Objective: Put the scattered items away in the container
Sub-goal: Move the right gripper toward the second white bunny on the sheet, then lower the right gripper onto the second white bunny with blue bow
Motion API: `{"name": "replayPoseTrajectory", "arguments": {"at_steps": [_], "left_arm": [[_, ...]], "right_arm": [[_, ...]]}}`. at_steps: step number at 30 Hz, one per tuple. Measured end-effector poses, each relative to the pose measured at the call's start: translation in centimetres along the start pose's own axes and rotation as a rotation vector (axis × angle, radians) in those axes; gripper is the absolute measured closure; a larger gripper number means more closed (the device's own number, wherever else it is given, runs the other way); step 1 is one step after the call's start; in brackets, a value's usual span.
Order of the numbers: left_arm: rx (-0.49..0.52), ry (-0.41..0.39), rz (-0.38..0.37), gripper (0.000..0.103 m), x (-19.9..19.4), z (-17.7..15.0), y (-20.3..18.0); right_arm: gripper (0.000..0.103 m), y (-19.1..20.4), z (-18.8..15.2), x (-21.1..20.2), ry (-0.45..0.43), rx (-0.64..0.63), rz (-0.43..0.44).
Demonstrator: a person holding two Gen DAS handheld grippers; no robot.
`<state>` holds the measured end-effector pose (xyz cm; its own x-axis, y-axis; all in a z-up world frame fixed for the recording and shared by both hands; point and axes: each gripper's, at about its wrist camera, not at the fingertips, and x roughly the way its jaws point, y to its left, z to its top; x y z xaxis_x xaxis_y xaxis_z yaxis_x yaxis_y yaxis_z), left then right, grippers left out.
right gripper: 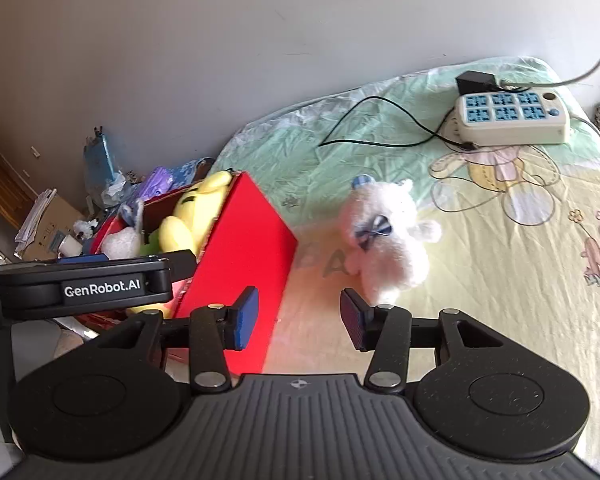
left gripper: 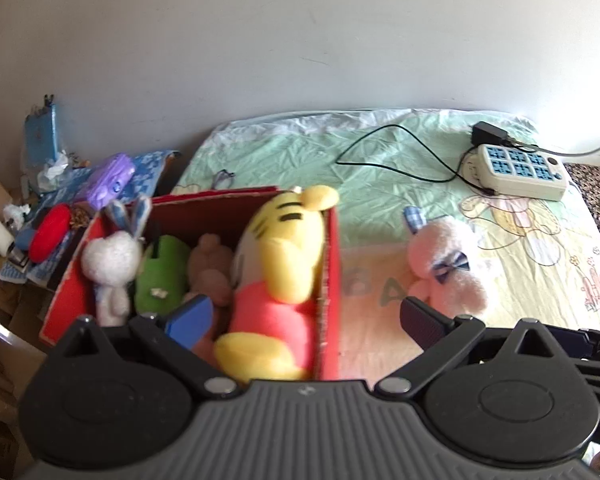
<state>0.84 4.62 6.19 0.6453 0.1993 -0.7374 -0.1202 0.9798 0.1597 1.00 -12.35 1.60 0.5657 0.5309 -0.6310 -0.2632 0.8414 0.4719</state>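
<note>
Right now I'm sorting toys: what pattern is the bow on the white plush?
Blue checked bow, clearest in the right wrist view.

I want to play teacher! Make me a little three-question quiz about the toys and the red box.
1. True or false: the yellow tiger toy is inside the red box.
2. Which toy lies on the bed sheet, outside the box?
A. the green toy
B. the white plush with a blue bow
C. the small white bunny
3. Fill in: the right gripper has its jaws ____, with nothing between them.

Key: 1 true; 2 B; 3 open.
</note>
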Motion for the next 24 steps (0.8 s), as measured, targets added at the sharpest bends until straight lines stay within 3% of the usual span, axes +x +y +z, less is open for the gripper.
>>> {"name": "replayPoseTrajectory", "arguments": {"at_steps": [8,24], "left_arm": [[0.046,0.025,-0.05,0.003,0.8,0.5,-3.2],[0.085,0.128,-0.079,0.003,5.2,-0.4,-6.6]], "right_arm": [[0.053,-2.6,0.1,-0.3,0.02,0.024,-0.04],[0.05,-8.4,-0.2,0.3,0.099,0.066,-0.1]]}}
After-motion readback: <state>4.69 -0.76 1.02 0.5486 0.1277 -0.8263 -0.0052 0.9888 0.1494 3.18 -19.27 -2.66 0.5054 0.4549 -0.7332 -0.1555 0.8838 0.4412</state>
